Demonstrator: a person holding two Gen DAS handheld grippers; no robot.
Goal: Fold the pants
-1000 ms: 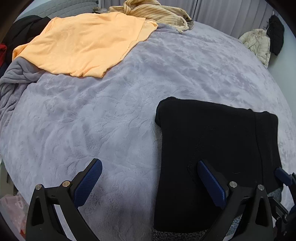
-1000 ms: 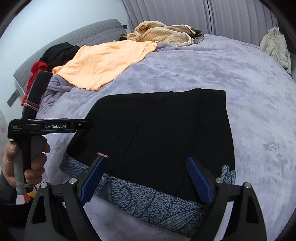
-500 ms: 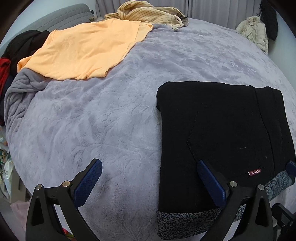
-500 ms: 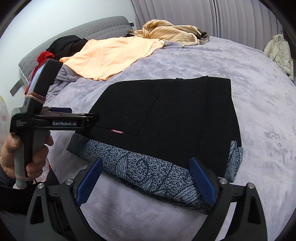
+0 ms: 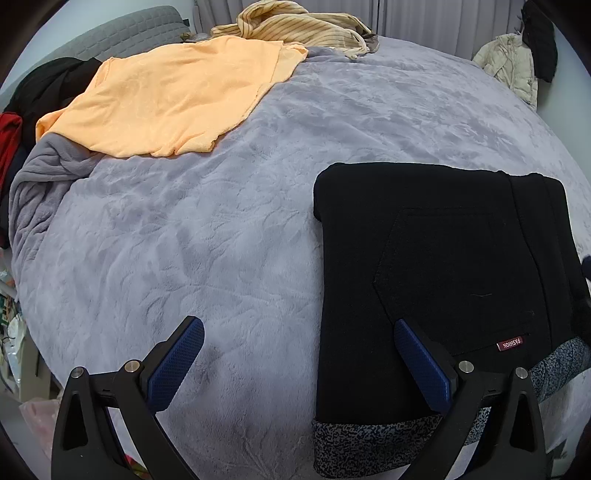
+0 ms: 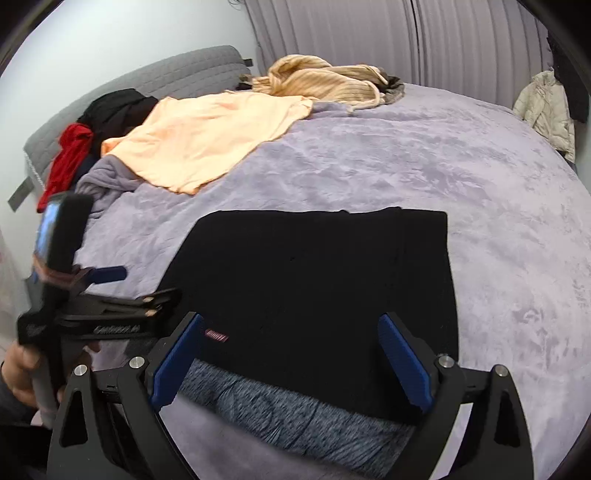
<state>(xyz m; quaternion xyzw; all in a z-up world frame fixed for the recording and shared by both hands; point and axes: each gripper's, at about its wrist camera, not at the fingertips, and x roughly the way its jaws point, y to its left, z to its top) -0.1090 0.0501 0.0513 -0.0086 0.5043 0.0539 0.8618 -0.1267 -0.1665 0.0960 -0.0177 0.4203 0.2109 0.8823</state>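
Left wrist view: both tongs spread wide, black pants folded flat on the bed

From the left wrist camera we see, at far left, a heap of black and red clothes [image 5: 22,110] against the grey headboard [image 5: 122,33]. Next comes an orange shirt [image 5: 177,99] spread on the lavender blanket [image 5: 229,240], with a striped beige garment [image 5: 303,26] bunched just beyond it. Our left gripper [image 5: 299,354] hangs over the near edge with its fingers wide apart and nothing between them; the left finger sits above bare blanket, the right one above the pants' edge. To the right lie the black pants [image 5: 443,258], folded into a flat rectangle, a small red label [image 5: 509,344] near the speckled grey band [image 5: 369,443] along their near side. A pale jacket [image 5: 509,62] hangs at far right.

From the right wrist camera, our left hand [image 6: 22,373] grips its tool at the left border. Our right gripper [image 6: 291,358] is also spread wide, holding nothing, hovering over the pants' near edge.
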